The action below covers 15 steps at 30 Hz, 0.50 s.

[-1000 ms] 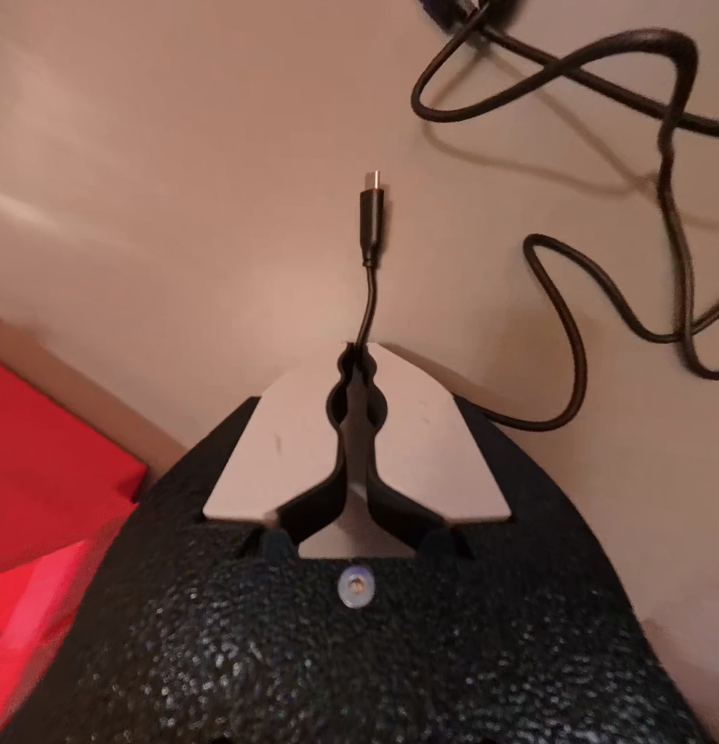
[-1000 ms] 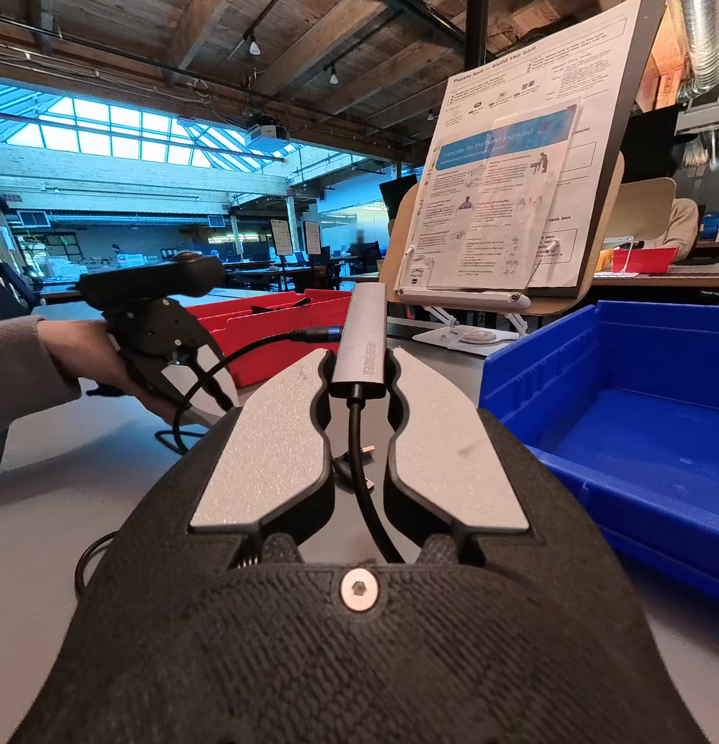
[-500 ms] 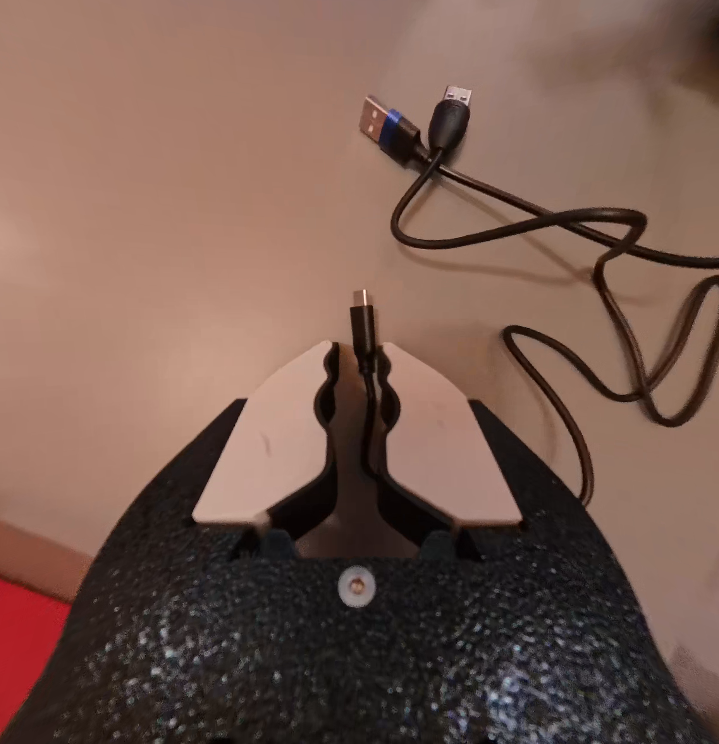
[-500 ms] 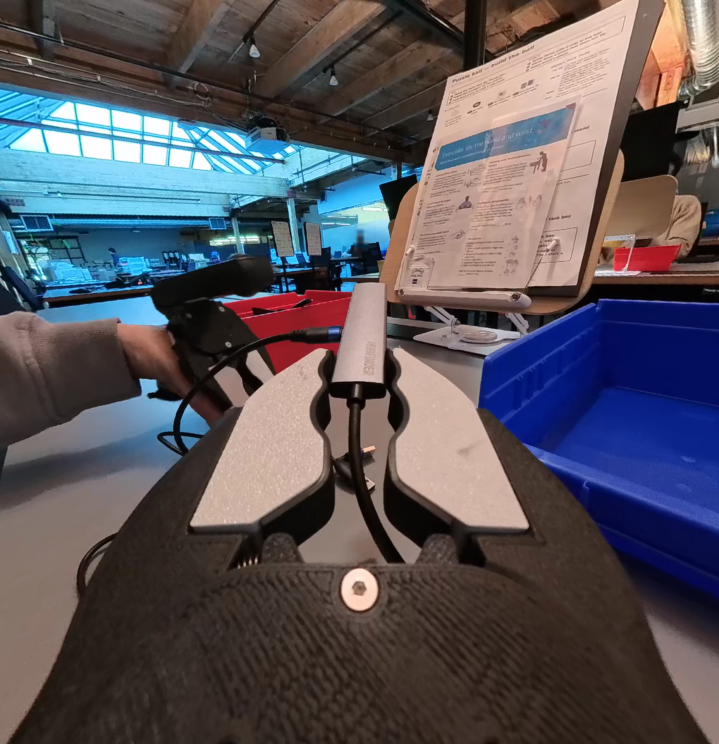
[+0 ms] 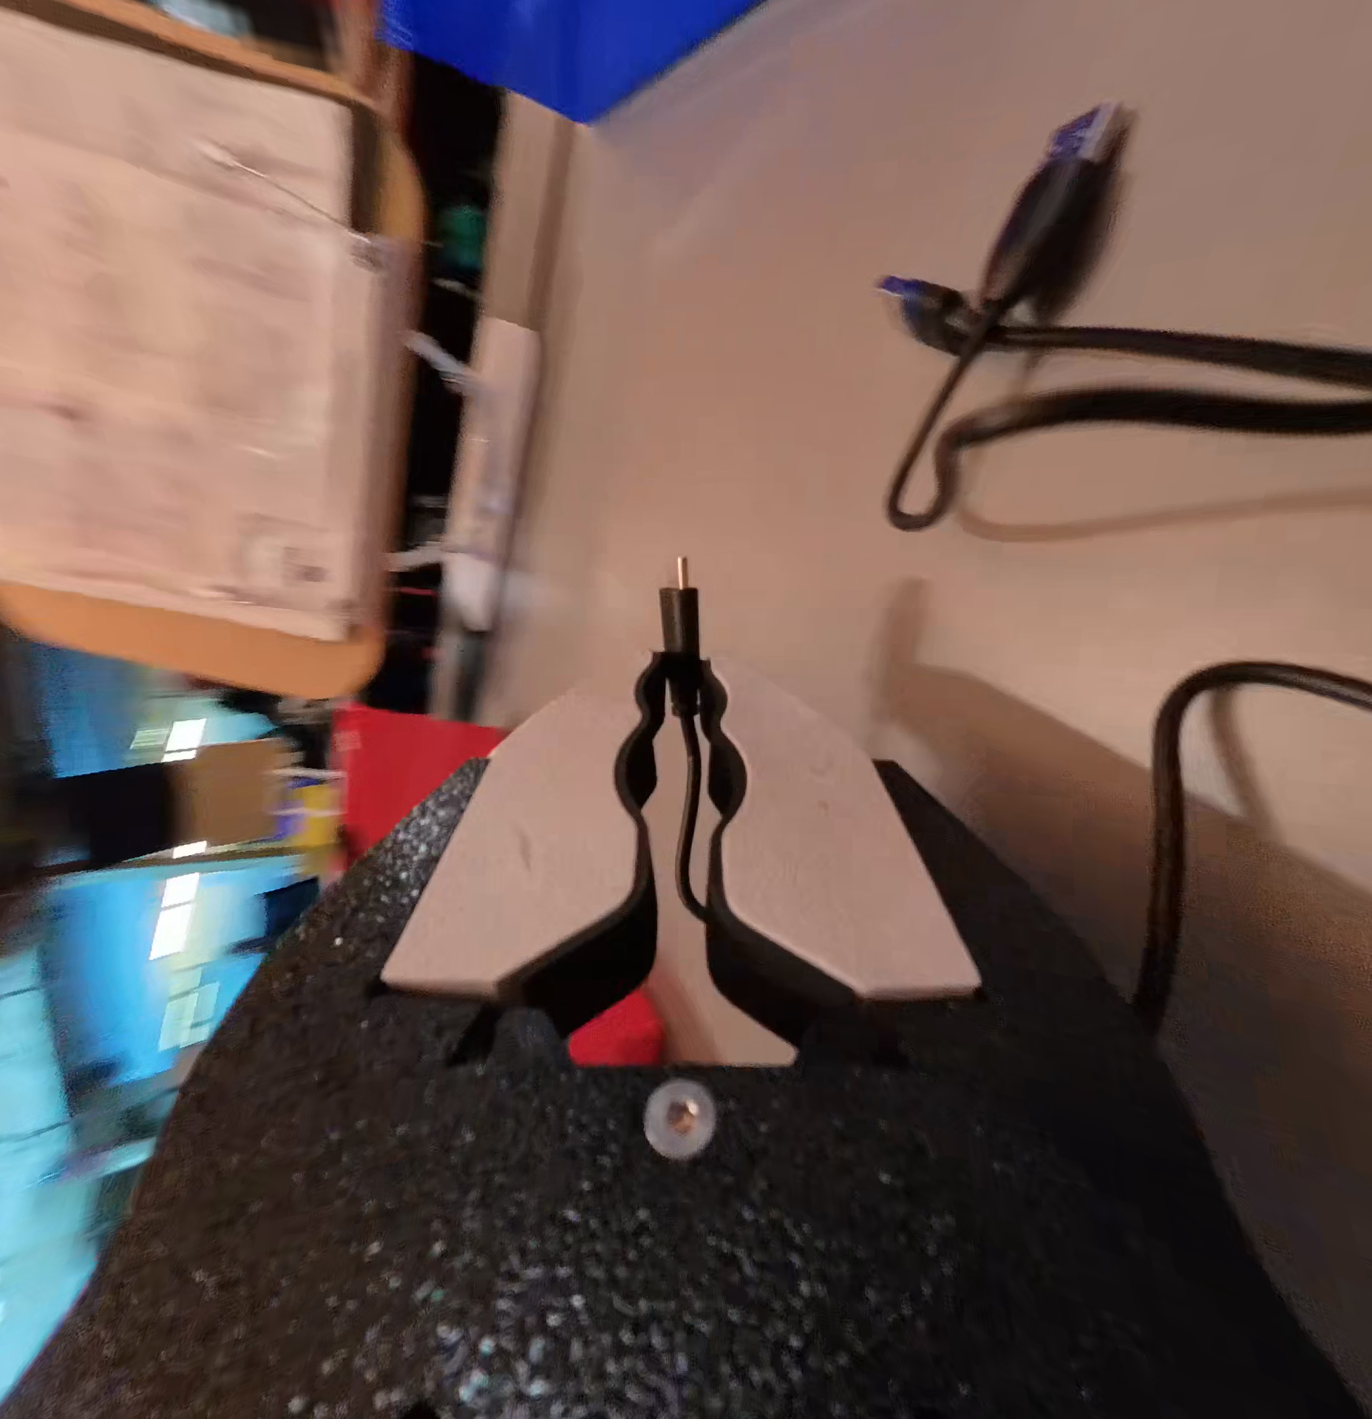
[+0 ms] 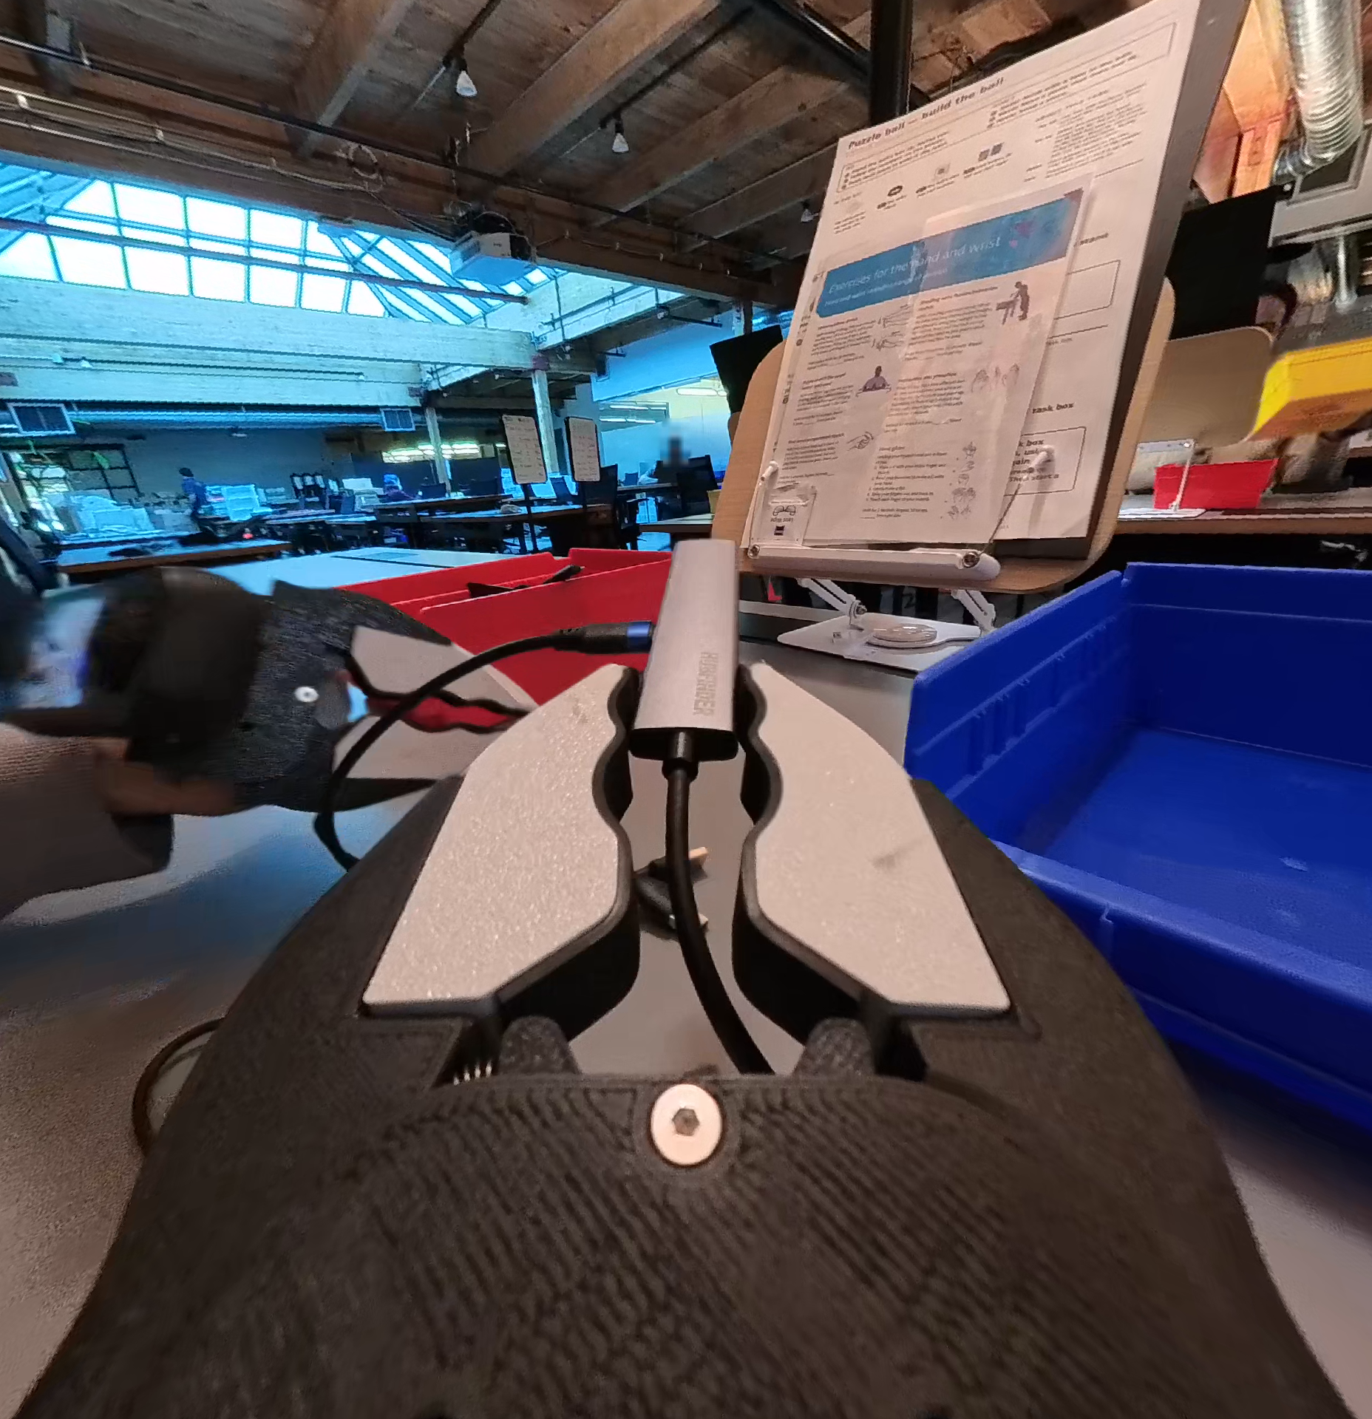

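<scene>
Over the middle of the bench [image 6: 68, 1136], the right gripper [image 6: 683, 683] is clamped on the cable end of a slim grey hub [image 6: 694, 614], whose long axis runs straight ahead along the fingers and tilts upward, its own black lead [image 6: 694, 914] dropping back between them. One black cable with a blue-collared plug [image 6: 614, 637] is seated in the hub's left long side, pointing in at a right angle to that axis. To the left, at much the same height, the left gripper [image 6: 437, 691] points across toward that same side; it is the nearer tool to the hub's side face. Seen from its own camera, the left gripper [image 5: 679, 668] is pinched tight on the back of a small black connector [image 5: 677, 622], which sticks out past the fingertips in line with them, metal tip forward, its thin cord [image 5: 687, 829] trailing back inside the jaws. Loose black cables [image 5: 1174, 384] lie on the bench beyond. A blue bin [image 6: 1205, 768] sits toward the right edge, a red bin [image 6: 529, 614] and a paper stand [image 6: 944, 345] toward the far edge.
</scene>
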Each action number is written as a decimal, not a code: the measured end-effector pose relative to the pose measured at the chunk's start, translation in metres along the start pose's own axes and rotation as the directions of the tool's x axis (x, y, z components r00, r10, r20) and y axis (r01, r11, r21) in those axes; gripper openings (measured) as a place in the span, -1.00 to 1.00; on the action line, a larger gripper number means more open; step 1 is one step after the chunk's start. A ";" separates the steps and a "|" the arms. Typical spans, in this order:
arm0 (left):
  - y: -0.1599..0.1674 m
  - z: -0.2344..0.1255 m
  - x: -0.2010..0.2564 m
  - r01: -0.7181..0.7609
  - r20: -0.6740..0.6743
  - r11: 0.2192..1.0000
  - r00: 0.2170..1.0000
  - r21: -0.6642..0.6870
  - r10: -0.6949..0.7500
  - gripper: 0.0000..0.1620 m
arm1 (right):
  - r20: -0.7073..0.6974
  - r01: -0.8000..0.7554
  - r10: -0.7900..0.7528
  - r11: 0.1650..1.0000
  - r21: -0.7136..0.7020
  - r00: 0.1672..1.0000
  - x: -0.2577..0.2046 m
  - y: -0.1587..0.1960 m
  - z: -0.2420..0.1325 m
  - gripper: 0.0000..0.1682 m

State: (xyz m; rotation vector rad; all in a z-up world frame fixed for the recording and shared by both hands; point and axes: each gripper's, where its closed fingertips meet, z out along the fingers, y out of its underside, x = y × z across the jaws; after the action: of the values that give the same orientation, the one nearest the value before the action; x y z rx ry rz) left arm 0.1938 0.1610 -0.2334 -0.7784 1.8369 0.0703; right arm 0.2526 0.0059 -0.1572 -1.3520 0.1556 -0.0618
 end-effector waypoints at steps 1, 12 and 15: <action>-0.006 -0.006 -0.007 -0.037 0.051 0.999 0.998 -0.012 0.038 -0.90 | -0.014 0.004 -0.004 1.000 -0.010 1.000 0.001 0.001 0.001 -0.71; -0.078 -0.040 -0.031 -0.200 0.187 0.968 0.956 -0.149 0.226 -0.90 | -0.083 0.007 -0.018 0.991 -0.130 0.996 0.006 0.015 0.005 -0.71; -0.082 -0.035 -0.027 -0.177 0.139 0.967 0.969 -0.182 0.203 -0.90 | -0.067 0.038 -0.048 0.988 -0.147 0.997 0.001 0.018 0.007 -0.71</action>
State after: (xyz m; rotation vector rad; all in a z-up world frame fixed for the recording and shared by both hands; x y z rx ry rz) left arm 0.2143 0.0957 -0.1702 -0.6893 1.7656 0.4051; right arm 0.2536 0.0159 -0.1730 -1.5004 0.1937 -0.1368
